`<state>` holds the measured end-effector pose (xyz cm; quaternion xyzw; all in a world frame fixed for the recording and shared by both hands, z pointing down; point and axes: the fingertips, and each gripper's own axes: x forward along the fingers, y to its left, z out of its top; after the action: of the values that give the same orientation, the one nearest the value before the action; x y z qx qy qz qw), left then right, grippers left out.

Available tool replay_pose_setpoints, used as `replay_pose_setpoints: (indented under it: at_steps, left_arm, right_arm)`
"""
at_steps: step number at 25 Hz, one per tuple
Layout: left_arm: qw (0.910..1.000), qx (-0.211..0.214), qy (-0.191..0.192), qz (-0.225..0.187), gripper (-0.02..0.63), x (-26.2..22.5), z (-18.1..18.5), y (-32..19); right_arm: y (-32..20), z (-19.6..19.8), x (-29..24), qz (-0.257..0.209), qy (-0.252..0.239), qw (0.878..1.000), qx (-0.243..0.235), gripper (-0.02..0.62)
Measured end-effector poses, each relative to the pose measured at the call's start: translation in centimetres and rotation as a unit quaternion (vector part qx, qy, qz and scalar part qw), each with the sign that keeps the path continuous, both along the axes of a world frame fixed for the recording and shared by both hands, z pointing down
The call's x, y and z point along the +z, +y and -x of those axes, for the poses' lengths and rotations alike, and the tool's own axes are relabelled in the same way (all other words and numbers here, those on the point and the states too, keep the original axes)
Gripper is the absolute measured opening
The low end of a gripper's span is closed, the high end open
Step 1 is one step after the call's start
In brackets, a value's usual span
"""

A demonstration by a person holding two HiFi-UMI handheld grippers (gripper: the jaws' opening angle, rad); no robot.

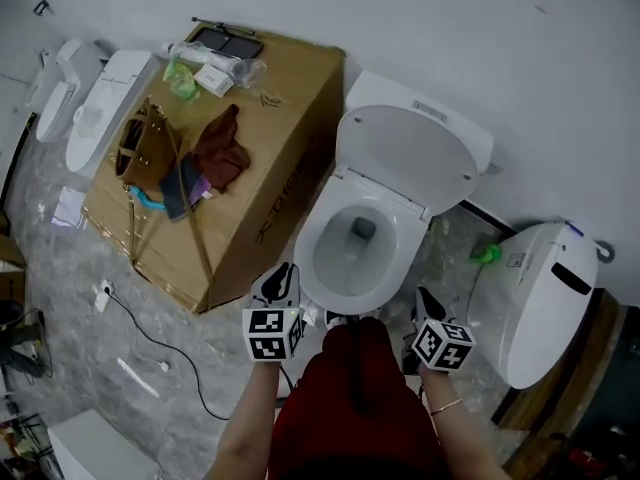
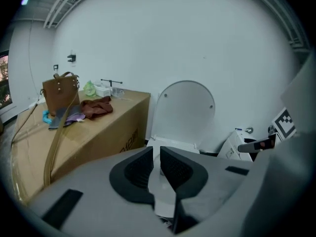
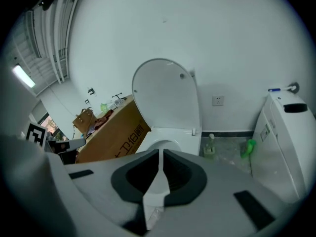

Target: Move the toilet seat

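Observation:
A white toilet (image 1: 362, 236) stands against the wall with its lid (image 1: 405, 156) raised and leaning on the tank; the open bowl faces me. My left gripper (image 1: 281, 284) hovers just off the bowl's front left rim, jaws shut and empty. At the front right of the bowl, my right gripper (image 1: 426, 306) is also shut on nothing. In the left gripper view the shut gripper (image 2: 155, 154) points at the upright lid (image 2: 185, 110). The right gripper (image 3: 161, 154) in its own view aims at the lid (image 3: 165, 95) and bowl rim (image 3: 165, 142).
A large cardboard box (image 1: 265, 183) stands left of the toilet, carrying a brown bag (image 1: 143, 148) and a dark red cloth (image 1: 222, 148). Another white toilet (image 1: 545, 298) lies at the right, more toilet parts (image 1: 98, 108) at far left. A cable (image 1: 150, 343) trails on the floor.

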<state>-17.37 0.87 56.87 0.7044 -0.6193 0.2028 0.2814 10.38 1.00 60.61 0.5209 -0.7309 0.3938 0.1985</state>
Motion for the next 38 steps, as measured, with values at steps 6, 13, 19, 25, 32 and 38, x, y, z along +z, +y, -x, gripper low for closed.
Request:
replay_pose_setpoints:
  at_steps: [6,13,19,25,32,38]
  left_arm:
    - [0.9977,-0.022,-0.002,0.064,0.031,6.9,0.5,0.0]
    - [0.9887,-0.053,0.014,0.14,0.062,15.4,0.9,0.5]
    - [0.9768,-0.068,0.036,0.2,0.135,21.2,0.5,1.0]
    - [0.9689,-0.06,0.023,0.239,0.172,25.0,0.4,1.9]
    - [0.958,-0.08,0.039,0.272,0.199,28.5,0.6,2.7]
    - [0.9472,-0.092,0.075,0.298,0.212,30.5,0.3,3.3]
  right_arm:
    - [0.3,-0.4,5.5,0.052,-0.011,0.999,0.007,0.02]
    - [0.5,0.7,12.2,0.118,-0.042,0.992,-0.01,0.124]
    - [1.0,0.5,17.5,0.167,-0.033,0.985,-0.004,0.231]
    - [1.1,0.3,21.6,0.21,-0.044,0.977,0.012,0.296]
    - [1.3,-0.2,24.9,0.243,-0.039,0.969,0.027,0.318]
    - [2.8,0.2,26.7,0.272,-0.044,0.961,0.031,0.324]
